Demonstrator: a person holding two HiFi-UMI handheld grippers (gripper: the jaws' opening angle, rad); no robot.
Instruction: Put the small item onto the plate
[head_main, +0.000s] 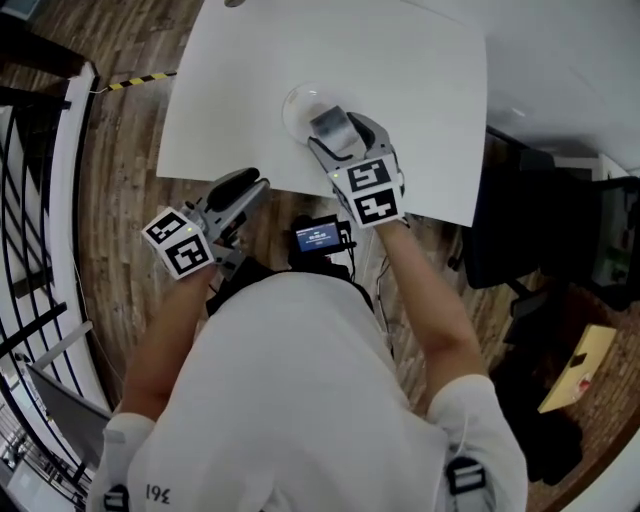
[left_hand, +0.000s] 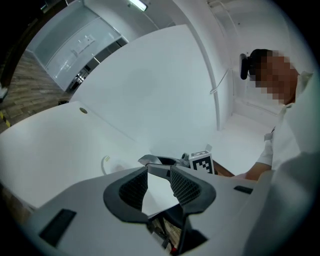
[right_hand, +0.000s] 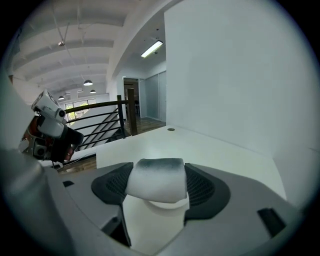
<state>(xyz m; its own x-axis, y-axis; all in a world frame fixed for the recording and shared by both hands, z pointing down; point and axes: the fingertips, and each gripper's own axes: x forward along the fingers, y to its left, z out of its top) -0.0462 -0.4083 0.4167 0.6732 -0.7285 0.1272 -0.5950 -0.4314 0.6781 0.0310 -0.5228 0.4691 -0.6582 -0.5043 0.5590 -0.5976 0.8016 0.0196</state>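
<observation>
The right claw (head_main: 338, 135) is out over the white table (head_main: 420, 80), jaws clamped on the small item (head_main: 328, 122), a pale block with a grey top, held over the plate (head_main: 292, 100) close to the table's near edge; the left claw (head_main: 245, 190) hangs to the left, at that edge. Its own view shows its jaws a little apart with nothing between them. The right claw's view has both pads pressed on the item, with the plate beneath

Bench (head_main: 420, 90) lies open from nine through three o'clock of the plate (head_main: 295, 105); right tool (head_main: 333, 128) blocks its five o'clock side, left tool (head_main: 250, 190) seven.
</observation>
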